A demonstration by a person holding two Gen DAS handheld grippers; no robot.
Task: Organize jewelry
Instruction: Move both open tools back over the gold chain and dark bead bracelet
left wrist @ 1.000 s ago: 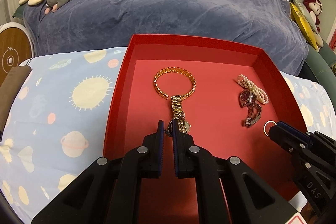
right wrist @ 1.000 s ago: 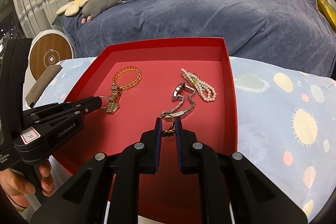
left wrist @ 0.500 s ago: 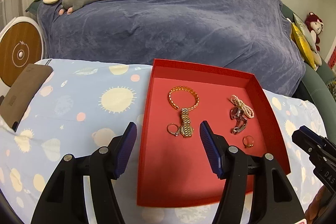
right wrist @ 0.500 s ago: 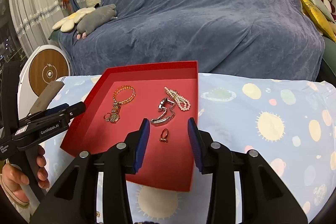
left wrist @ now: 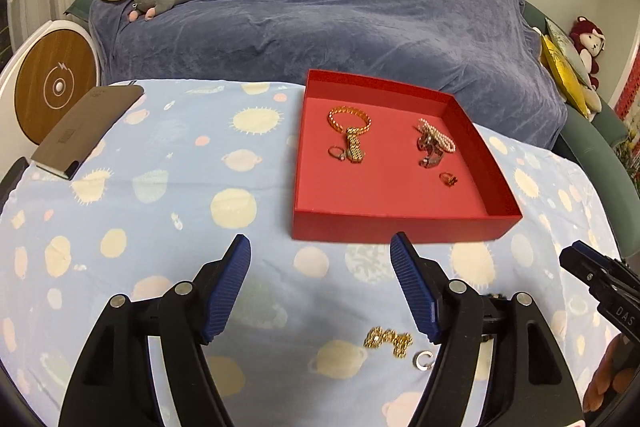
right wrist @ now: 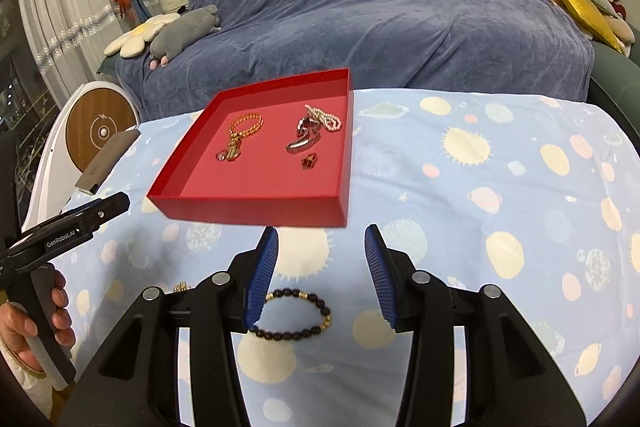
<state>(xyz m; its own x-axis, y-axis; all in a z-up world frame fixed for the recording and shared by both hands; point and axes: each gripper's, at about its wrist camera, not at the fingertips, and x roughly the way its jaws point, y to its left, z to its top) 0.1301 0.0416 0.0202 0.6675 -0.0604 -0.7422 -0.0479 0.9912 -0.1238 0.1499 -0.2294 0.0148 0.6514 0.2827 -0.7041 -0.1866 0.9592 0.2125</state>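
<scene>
My left gripper (right wrist: 80, 223) reads "GenRobot.AI" on its side; my right gripper (left wrist: 600, 279) shows "DAS", the rest cut off by the frame edge. Since a second ago both have backed out of the red tray (left wrist: 400, 227) and let go: the silver ring (left wrist: 335, 153) now lies beside the gold watch (left wrist: 354, 147), the red-stone ring (right wrist: 309, 160) sits near the tray's right wall. Left jaws spread wide and opening, nothing between them. Right jaws partly spread, also opening, empty. Tray sits on the patterned cloth of the bench (right wrist: 500, 187) toward the far edge, also holding a gold bracelet (left wrist: 349, 118), a pearl strand (right wrist: 324, 117) and a silver watch (right wrist: 304, 143). Near edge, outside the tray: a dark bead bracelet (right wrist: 298, 315), partly hidden behind my right jaw, gold links (left wrist: 387, 339) and a small silver piece (left wrist: 423, 361) too small to identify.
</scene>
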